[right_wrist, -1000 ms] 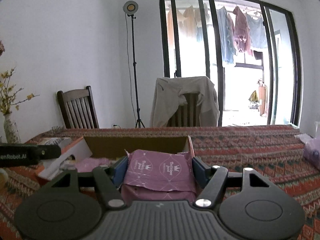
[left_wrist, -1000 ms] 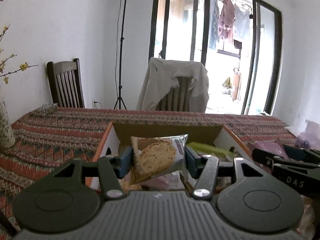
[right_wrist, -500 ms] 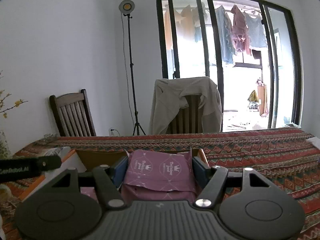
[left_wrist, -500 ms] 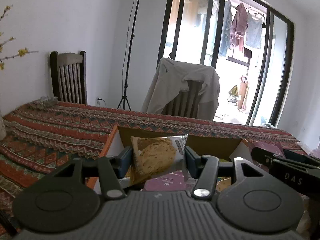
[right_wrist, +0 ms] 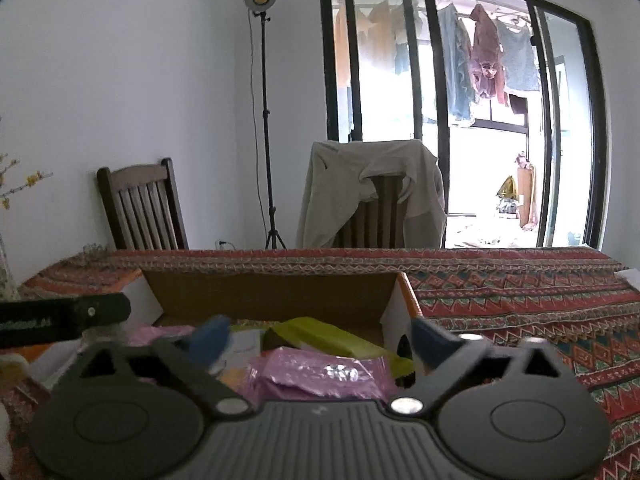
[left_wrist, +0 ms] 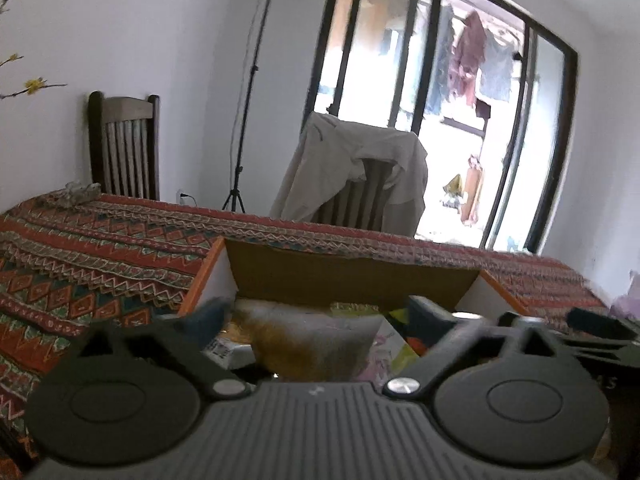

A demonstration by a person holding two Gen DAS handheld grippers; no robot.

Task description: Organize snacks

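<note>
In the cardboard box (right_wrist: 272, 300), pink packet (right_wrist: 316, 372), green packet (right_wrist: 332, 336), both grippers spread

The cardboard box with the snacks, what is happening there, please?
A person holds two tools over the open cardboard box on the patterned tablecloth. Both tools are open. The right tool hangs above a purple packet that lies in the box beside a green packet. The left tool is spread above a blurred brownish packet, which seems to be dropping into the box. Both snacks look released.
</note>
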